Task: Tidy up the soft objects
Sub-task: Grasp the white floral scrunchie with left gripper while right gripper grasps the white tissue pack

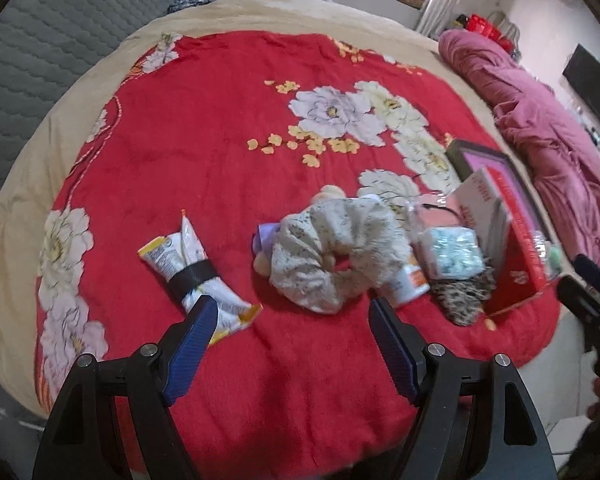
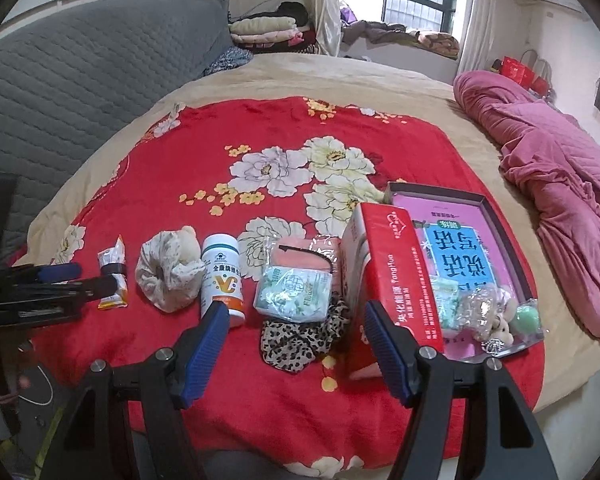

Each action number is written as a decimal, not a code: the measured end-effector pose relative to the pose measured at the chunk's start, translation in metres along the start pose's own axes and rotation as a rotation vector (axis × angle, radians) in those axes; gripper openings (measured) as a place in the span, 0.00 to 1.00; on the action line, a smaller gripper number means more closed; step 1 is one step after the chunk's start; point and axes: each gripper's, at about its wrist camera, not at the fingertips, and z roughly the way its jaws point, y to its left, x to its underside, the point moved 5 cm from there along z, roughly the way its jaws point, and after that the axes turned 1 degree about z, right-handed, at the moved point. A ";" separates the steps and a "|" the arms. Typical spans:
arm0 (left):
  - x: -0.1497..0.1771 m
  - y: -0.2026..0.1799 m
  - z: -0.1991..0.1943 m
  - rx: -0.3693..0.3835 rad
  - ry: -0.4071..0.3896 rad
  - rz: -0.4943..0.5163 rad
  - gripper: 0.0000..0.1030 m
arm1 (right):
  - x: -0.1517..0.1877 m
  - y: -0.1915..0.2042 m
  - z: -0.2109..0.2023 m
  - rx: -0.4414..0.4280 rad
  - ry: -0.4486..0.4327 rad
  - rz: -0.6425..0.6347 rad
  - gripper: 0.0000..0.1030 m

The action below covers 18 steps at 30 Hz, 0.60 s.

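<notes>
Item: left gripper [image 1: 290, 312]. We angle it steeply down over the red floral blanket [image 1: 220, 128]; claw wide, nothing between the blue pads [image 1: 194, 336]. Just ahead of it lies the cream floral scrunchie [image 1: 332, 256], with a taped snack packet [image 1: 192, 268] off the left pad.

Item: right gripper [image 2: 294, 320]. We tilt it down at a shallower slant; claw wide and empty. The leopard scrunchie [image 2: 300, 340] lies between and just beyond its tips.

Item: row on blanket, left to right in the right wrist view: snack packet, cream scrunchie, white bottle [image 2: 224, 276], tissue pack [image 2: 294, 290], red carton [image 2: 392, 276].

Item: shallow box [image 2: 496, 216] behind the carton, holding a small plush bear [image 2: 496, 320].
</notes>
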 end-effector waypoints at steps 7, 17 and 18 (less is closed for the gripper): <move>-0.014 0.000 0.038 -0.032 0.024 0.051 0.77 | 0.001 0.006 0.022 -0.002 0.041 -0.017 0.67; -0.028 -0.007 0.057 -0.001 0.016 0.097 0.64 | 0.003 0.011 0.074 0.016 0.138 -0.073 0.67; -0.029 -0.008 0.059 0.002 0.017 0.102 0.59 | 0.004 0.014 0.080 0.016 0.148 -0.086 0.67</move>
